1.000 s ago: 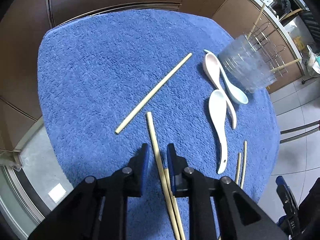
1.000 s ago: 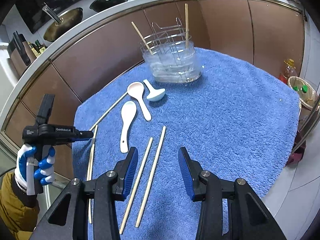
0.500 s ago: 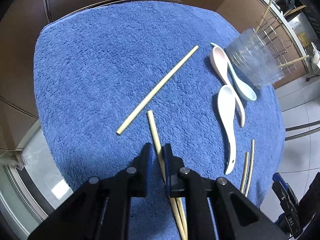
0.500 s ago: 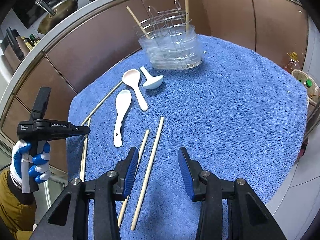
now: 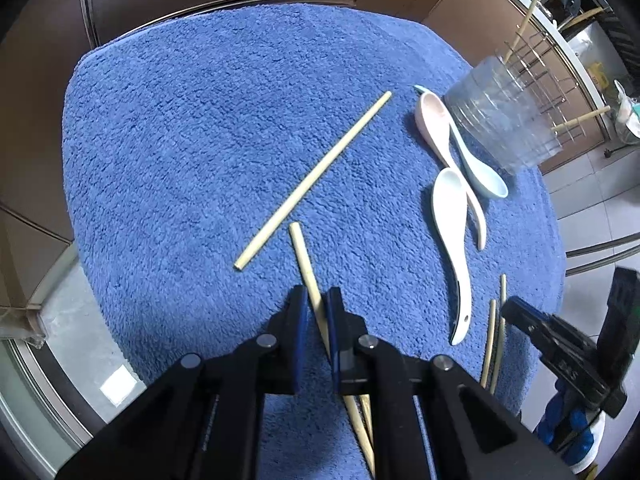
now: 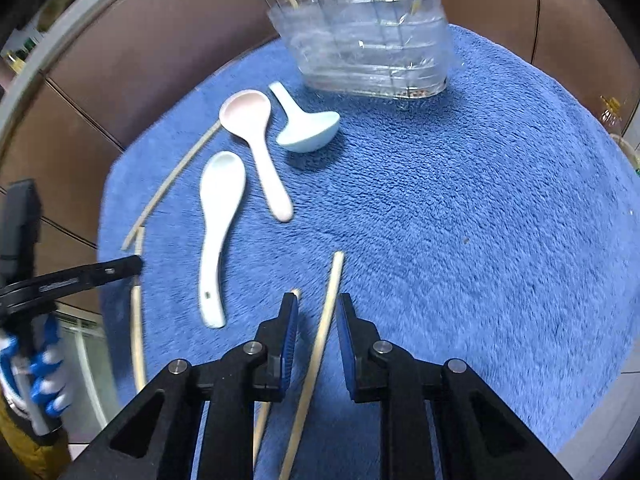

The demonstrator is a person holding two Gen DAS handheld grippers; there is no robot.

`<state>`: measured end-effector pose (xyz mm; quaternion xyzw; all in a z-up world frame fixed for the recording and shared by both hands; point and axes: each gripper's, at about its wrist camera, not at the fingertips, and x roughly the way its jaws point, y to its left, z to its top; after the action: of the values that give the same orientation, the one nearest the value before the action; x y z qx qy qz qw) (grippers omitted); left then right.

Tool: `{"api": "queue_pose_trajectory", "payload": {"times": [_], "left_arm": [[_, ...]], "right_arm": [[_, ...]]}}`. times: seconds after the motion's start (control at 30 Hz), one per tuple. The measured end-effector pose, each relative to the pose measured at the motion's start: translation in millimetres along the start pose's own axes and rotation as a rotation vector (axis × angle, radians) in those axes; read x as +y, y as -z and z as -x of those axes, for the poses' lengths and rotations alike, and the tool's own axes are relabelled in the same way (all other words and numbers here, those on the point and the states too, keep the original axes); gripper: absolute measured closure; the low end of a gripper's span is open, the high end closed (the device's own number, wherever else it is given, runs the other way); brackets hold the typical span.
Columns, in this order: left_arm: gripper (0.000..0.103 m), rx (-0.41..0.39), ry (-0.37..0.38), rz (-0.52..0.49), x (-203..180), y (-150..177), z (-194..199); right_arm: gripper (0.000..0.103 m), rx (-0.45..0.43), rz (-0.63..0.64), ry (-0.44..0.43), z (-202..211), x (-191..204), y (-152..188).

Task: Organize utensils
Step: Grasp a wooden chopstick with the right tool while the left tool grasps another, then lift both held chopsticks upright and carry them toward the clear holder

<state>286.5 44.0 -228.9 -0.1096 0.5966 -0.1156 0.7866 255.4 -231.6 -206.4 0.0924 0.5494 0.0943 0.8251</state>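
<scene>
My left gripper (image 5: 317, 300) is shut on a wooden chopstick (image 5: 303, 254) that sticks out ahead over the blue towel (image 5: 200, 128). Another chopstick (image 5: 316, 178) lies loose beyond it. My right gripper (image 6: 317, 314) is open, its jaws on either side of a chopstick (image 6: 330, 292) lying on the towel; a second chopstick (image 6: 295, 293) lies just left, by the left finger. Three ceramic spoons lie on the towel: white (image 6: 218, 216), pink (image 6: 256, 140) and pale blue (image 6: 304, 128). The clear holder (image 6: 368, 40) with a wire rack has two chopsticks in it.
The towel covers a round table whose edge drops off to a tiled floor (image 5: 592, 216) on the right. Brown cabinet fronts (image 6: 140, 60) curve behind the table. The right gripper (image 5: 560, 352) shows low right in the left wrist view, beside two chopsticks (image 5: 496, 336).
My left gripper closed on the chopstick. My right gripper moved forward and down over the two chopsticks and its jaws narrowed around one.
</scene>
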Motion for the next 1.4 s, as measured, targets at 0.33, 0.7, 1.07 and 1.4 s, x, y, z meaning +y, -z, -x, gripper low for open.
{"api": "queue_pose_trajectory", "payload": {"times": [0.33, 0.7, 1.07, 1.4], "left_arm": [[0.093, -0.029, -0.053, -0.049, -8.3, 4.4, 0.8], [0.095, -0.027, -0.101, -0.055, -22.9, -0.9, -2.9], [0.098, -0.171, -0.048, -0.08, -29.8, 7.2, 21.3], [0.098, -0.339, 0.012, -0.144, -44.4, 24.4, 62.8]], "right_arm": [[0.093, 0.019, 0.069, 0.105, -12.2, 15.8, -9.2], [0.096, -0.042, -0.017, -0.001, 9.2, -1.4, -4.7], [0.097, -0.247, -0.048, -0.137, 73.0, -16.5, 24.1], [0.097, -0.339, -0.045, -0.193, 100.9, -13.0, 36.2]]}}
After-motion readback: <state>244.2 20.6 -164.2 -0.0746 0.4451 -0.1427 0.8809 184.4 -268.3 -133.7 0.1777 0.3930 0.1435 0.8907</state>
